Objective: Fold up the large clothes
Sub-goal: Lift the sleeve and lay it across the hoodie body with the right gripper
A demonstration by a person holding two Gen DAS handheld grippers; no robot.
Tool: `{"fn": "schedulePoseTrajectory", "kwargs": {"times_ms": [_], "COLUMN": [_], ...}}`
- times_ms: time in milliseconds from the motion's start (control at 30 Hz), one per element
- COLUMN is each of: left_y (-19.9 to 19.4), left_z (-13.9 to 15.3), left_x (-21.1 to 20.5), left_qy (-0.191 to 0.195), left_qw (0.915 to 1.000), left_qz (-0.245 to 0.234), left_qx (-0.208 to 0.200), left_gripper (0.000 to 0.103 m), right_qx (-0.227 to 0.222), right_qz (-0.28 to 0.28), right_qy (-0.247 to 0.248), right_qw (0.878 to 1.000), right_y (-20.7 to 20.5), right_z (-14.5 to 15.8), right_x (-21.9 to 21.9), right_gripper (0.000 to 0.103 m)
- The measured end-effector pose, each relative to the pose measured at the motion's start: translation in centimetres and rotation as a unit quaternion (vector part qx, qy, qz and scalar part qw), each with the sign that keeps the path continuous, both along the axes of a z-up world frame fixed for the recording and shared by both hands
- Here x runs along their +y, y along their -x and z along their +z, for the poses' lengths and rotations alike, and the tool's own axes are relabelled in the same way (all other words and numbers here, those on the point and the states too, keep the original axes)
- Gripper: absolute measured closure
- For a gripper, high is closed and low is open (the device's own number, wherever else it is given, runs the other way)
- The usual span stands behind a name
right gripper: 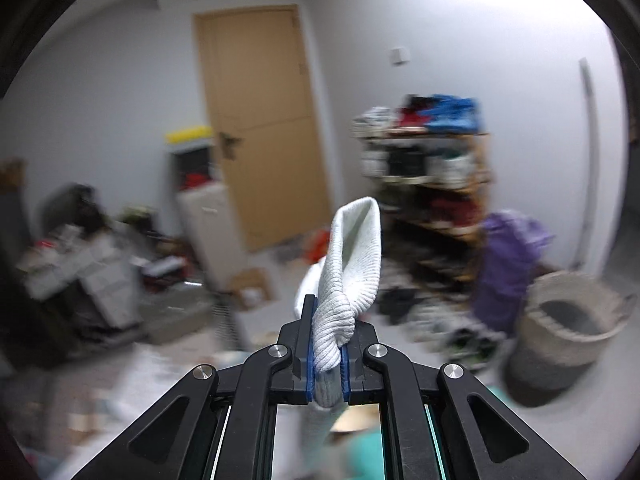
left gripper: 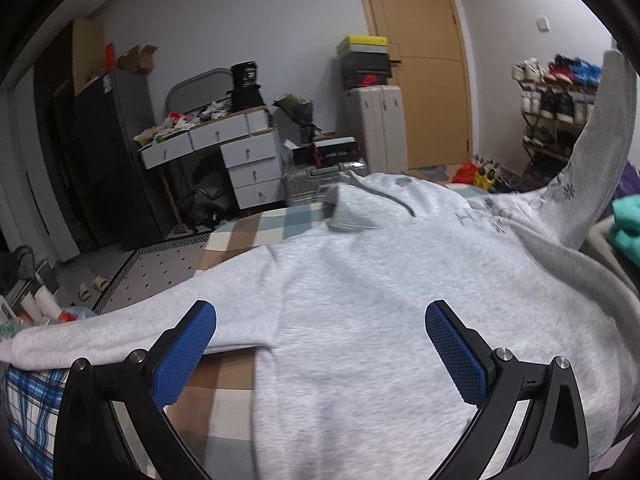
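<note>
The grey sweatshirt (left gripper: 360, 300) lies spread on the checked bed (left gripper: 248, 228), its left sleeve (left gripper: 120, 328) trailing toward 9 o'clock and hanging near the mattress edge; if the fold drags the body rightward, that sleeve could, I judge, slide off and pull the cloth askew. The left gripper (left gripper: 320, 320) hovers low over the body, tilted downward, its blue pads spread wide and pinching nothing, so nothing anchors the fabric against a tug. At 2 o'clock in the left view the right sleeve (left gripper: 600, 140) rises steeply. The right gripper (right gripper: 328, 344) holds its ribbed cuff (right gripper: 352, 264), pads pressed together on the bunched knit, pointing slightly downward. The bite looks narrow and twisted, so the cuff may slip free, or the sleeve may land creased.
</note>
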State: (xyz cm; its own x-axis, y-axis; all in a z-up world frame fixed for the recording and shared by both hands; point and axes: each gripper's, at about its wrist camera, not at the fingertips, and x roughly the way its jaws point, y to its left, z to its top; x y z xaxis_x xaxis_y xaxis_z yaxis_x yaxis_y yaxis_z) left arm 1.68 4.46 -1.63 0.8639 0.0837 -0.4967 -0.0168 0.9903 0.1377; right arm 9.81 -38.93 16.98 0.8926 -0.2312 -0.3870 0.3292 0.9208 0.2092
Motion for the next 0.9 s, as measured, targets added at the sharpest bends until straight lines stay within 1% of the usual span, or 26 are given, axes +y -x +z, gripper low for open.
{"fn": "schedulePoseTrajectory", "kwargs": {"times_ms": [67,133,167,233,300,333,400,433,467,500,533,567,633,700,733,800,833,900], "left_y": [0.4,0.9,1.1,1.6,1.9,2.2,2.5,2.8,2.8,2.9,2.9,2.9,2.6,2.1,1.9,1.1,0.5,0.3], "left_z": [0.4,1.0,1.2,1.6,1.8,2.0,2.1,2.2,2.2,2.1,2.0,1.9,1.6,1.2,1.0,0.6,0.4,0.3], "left_x": [1.1,2.7,3.4,5.3,6.7,7.9,9.7,10.9,11.5,12.5,13.3,14.1,15.3,15.7,15.6,15.2,14.6,14.1], "left_qy": [0.013,0.030,0.036,0.056,0.072,0.084,0.099,0.107,0.110,0.117,0.123,0.132,0.153,0.169,0.170,0.161,0.153,0.144], "left_qw": [0.9998,0.9989,0.9984,0.9957,0.9927,0.9899,0.9848,0.9800,0.9765,0.9701,0.9653,0.9604,0.9502,0.9475,0.9480,0.9515,0.9548,0.9591], "left_qz": [0.011,0.030,0.036,0.062,0.084,0.100,0.128,0.153,0.172,0.201,0.218,0.234,0.261,0.263,0.261,0.256,0.250,0.239], "left_qx": [-0.008,-0.021,-0.026,-0.040,-0.048,-0.054,-0.063,-0.068,-0.069,-0.071,-0.073,-0.074,-0.074,-0.069,-0.065,-0.056,-0.049,-0.047], "left_gripper": [0.001,0.001,0.001,0.001,0.001,0.001,0.001,0.001,0.001,0.001,0.001,0.001,0.001,0.001,0.001,0.001,0.001,0.001], "right_qx": [-0.005,0.002,0.005,0.015,0.032,0.038,0.063,0.077,0.086,0.104,0.123,0.139,0.170,0.211,0.232,0.258,0.266,0.275], "right_qz": [0.046,0.113,0.139,0.197,0.253,0.276,0.325,0.346,0.358,0.375,0.388,0.398,0.409,0.416,0.414,0.413,0.414,0.423], "right_qy": [-0.001,0.002,0.002,-0.011,-0.025,-0.033,-0.058,-0.072,-0.081,-0.091,-0.106,-0.117,-0.123,-0.121,-0.113,-0.102,-0.093,-0.074], "right_qw": [0.999,0.994,0.990,0.980,0.967,0.960,0.942,0.932,0.926,0.917,0.907,0.899,0.888,0.876,0.873,0.867,0.866,0.860], "right_y": [-0.4,-1.3,-1.6,-2.6,-3.8,-4.1,-5.8,-6.7,-7.2,-8.1,-8.9,-9.6,-10.8,-11.5,-11.8,-11.9,-11.8,-11.6], "right_z": [0.7,0.5,0.1,-1.3,-3.8,-5.2,-8.7,-10.7,-12.3,-14.8,-17.4,-19.3,-23.6,-28.8,-31.1,-34.1,-35.3,-36.7], "right_x": [4.4,10.6,13.0,17.9,23.0,25.3,30.3,32.7,34.1,36.4,38.4,39.9,42.7,45.5,46.4,48.3,49.0,49.5], "right_gripper": [0.094,0.094,0.094,0.094,0.094,0.094,0.094,0.094,0.094,0.094,0.094,0.094,0.094,0.094,0.094,0.094,0.094,0.093]}}
